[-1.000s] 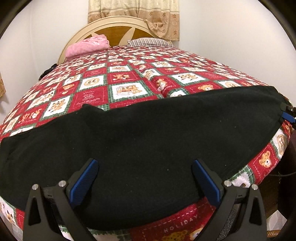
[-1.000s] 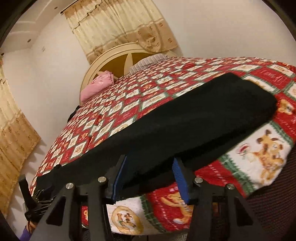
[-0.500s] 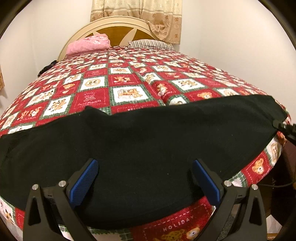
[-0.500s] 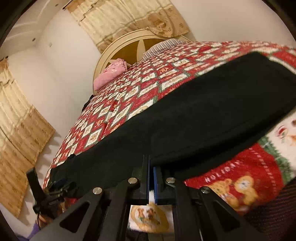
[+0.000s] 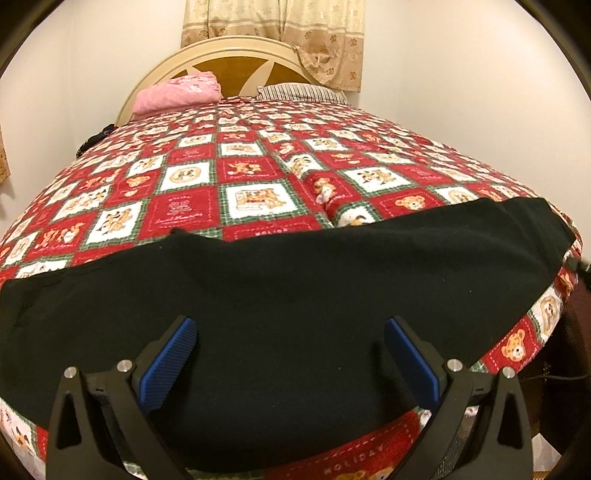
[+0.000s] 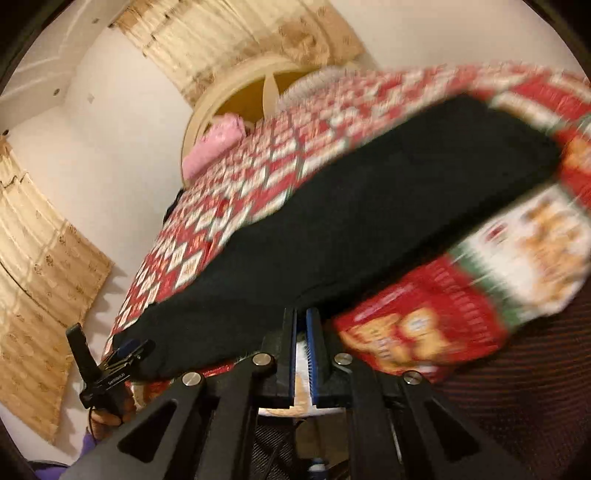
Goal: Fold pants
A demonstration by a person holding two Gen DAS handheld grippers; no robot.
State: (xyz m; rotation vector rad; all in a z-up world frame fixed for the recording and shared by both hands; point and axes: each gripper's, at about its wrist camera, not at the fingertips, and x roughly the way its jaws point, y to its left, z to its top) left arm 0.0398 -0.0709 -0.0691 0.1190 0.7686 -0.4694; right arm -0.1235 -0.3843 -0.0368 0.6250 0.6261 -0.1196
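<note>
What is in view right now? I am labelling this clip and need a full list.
pants: one, black, laid flat across the near edge of the bed
quilt: one, red, white and green bear print, covering the bed
headboard: one, cream and wood, far end
pink bundle: one, by the headboard
striped pillow: one, beside it
curtains: beige, behind the headboard
left gripper: open over the pants
right gripper: shut at the pants' near edge

Left gripper [image 5: 288, 354] jaws spread wide; right gripper [image 6: 303, 325] jaws closed.
</note>
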